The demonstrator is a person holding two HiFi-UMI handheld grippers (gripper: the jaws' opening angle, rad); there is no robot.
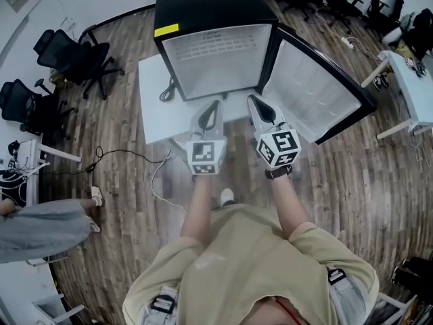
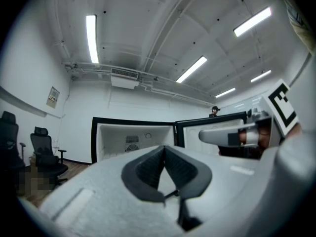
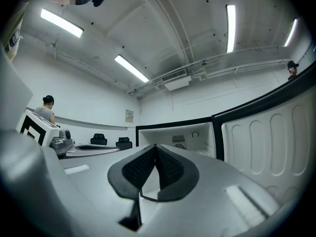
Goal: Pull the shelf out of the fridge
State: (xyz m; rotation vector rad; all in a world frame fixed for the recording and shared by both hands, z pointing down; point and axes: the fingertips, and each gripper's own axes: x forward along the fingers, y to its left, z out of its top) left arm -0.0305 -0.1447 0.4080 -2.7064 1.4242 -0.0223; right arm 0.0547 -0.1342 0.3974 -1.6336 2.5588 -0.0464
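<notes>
A small black fridge (image 1: 210, 12) stands on a low white table (image 1: 155, 107), its door (image 1: 318, 87) swung wide to the right. Its white inside (image 2: 133, 139) (image 3: 182, 137) shows a fan grille at the back. I cannot make out the shelf as a separate thing. My left gripper (image 1: 211, 107) (image 2: 164, 148) and right gripper (image 1: 256, 101) (image 3: 155, 146) are held side by side, level, pointing into the opening. Both have their dark pads meeting at the tips, and I see nothing gripped between them. The right gripper (image 2: 205, 135) also shows in the left gripper view.
The open door (image 3: 271, 142) stands close on the right of my right gripper. Office chairs (image 1: 74, 56) are at the left and a cable (image 1: 159, 175) runs over the wooden floor. A person's leg (image 1: 40, 225) is at the left edge and a white desk (image 1: 413, 87) at the right.
</notes>
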